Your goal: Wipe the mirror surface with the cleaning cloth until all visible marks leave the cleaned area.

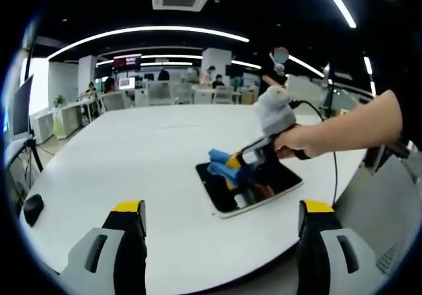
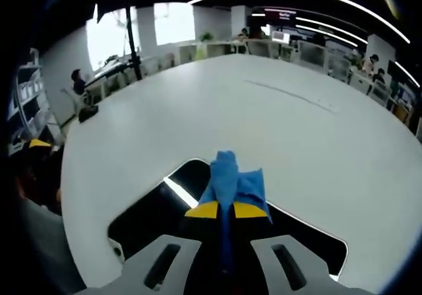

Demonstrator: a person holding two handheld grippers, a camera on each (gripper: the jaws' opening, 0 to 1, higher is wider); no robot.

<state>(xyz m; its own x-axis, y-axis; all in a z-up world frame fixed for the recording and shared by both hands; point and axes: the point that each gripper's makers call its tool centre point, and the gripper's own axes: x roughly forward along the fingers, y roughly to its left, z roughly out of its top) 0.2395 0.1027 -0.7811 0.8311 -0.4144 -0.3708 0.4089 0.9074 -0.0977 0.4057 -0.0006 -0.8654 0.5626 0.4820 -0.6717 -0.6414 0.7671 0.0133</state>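
A dark rectangular mirror with a white rim lies flat on the white table. In the left gripper view the right gripper, held by a gloved hand, presses a blue cleaning cloth onto the mirror's left part. My left gripper hovers open over the near table edge, short of the mirror, with nothing between its yellow-tipped jaws. In the right gripper view the right gripper is shut on the blue cloth, which rests on the mirror.
The person's bare forearm and a black cable reach in from the right. A black object sits at the table's left edge. Desks, chairs and seated people fill the office behind. A tripod stands beyond the table.
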